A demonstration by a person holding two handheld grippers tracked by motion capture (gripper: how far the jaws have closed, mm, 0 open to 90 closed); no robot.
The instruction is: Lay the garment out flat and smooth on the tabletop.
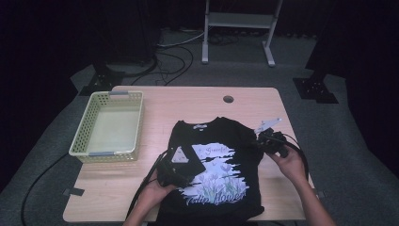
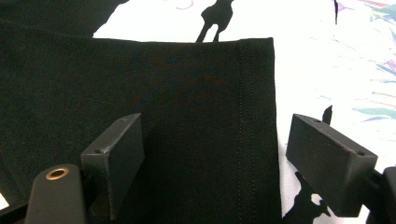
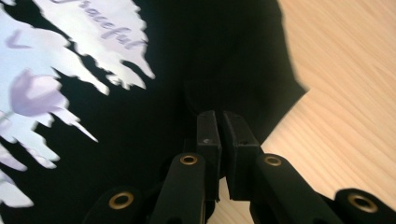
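While right tool pinches shirt edge

Black T-shirt, short-sleeved, with white-and-lilac tulip print and script lettering on the chest. Lies front up on the wooden table, collar toward the far edge, hem at the near edge. Left sleeve folded inward over the print; right sleeve edge lifted.

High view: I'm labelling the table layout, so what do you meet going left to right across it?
Basket → left gripper, on the folded-in sleeve → black T-shirt with its tulip print → right gripper, pinching the shirt's right edge → bare strip of table.
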